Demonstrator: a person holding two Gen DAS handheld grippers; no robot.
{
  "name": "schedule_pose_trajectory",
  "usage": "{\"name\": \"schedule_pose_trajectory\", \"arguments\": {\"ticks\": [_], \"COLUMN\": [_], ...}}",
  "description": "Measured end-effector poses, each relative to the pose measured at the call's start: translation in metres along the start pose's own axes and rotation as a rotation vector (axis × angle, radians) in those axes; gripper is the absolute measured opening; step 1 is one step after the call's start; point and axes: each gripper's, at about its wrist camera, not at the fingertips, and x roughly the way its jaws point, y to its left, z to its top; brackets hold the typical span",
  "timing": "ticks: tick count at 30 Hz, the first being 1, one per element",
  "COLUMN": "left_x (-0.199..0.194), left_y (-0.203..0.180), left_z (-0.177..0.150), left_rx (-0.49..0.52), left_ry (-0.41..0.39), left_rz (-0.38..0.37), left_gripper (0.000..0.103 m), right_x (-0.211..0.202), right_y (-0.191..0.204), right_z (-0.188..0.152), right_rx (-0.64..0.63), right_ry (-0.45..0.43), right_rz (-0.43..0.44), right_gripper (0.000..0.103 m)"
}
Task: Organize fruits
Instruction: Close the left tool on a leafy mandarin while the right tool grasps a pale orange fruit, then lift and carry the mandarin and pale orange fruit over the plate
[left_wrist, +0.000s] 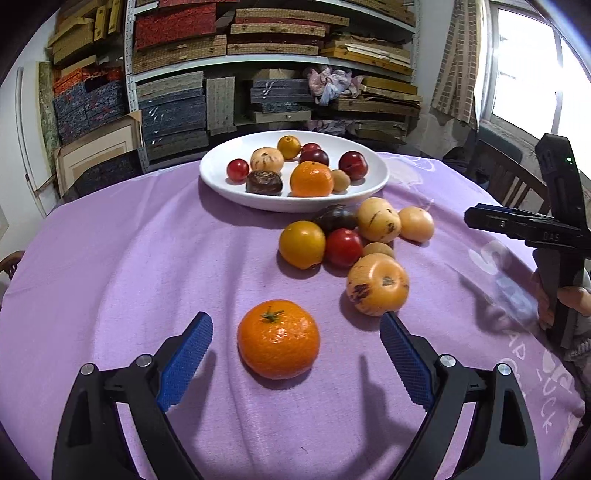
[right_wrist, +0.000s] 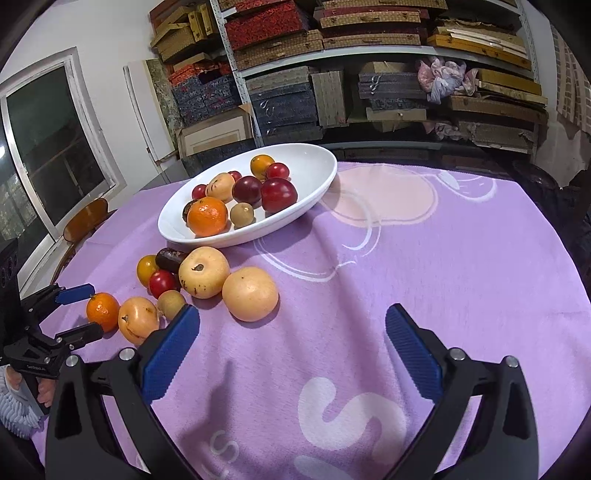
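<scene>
From the left wrist view, the left gripper (left_wrist: 296, 341) is spread wide around a mandarin (left_wrist: 278, 339) lying on the purple cloth (left_wrist: 129, 266), untouched (framed for a pinch). From the right wrist view, the right gripper (right_wrist: 292, 338) is held wide and empty, while the white dish (right_wrist: 314, 162) already holds fruit.

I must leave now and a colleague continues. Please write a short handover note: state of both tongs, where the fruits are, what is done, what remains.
Left tongs: open, empty, fingers on either side of the orange mandarin on the purple cloth, not gripping it.
Right tongs: open, empty, over bare cloth, with the loose fruit ahead to their left.
Done: several fruits, including one mandarin, lie in the white dish.
Left: the near mandarin and the loose fruit pile on the cloth beside the dish.
</scene>
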Motion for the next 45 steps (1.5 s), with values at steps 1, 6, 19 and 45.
{"name": "schedule_pose_trajectory", "arguments": {"ticks": [1,6,19,45], "left_x": [0.002,0.016,0.015,0.023], "left_y": [-0.003,0.0,0.0,0.01], "left_z": [0.0,0.004,0.003,-0.001], "left_rx": [0.006,-0.018,-0.023,-0.081], "left_ry": [0.004,0.062,0.053,0.101], "left_rz": [-0.007,-0.042,-0.032,-0.067], "left_gripper": [0.093,0.089,0.088,0.047], "right_x": [0.0,-0.001,0.025,0.06], "right_y": [-0.001,0.0,0.033,0.048], "right_z": [0.0,0.0,0.002,0.012], "right_rx": [0.005,-0.001,-0.173,-0.217], "right_ry": [0.001,-0.005,0.108,0.191], "right_rz": [0.002,0.011,-0.045,0.011], "right_gripper": [0.099,0.099,0.099,0.044]}}
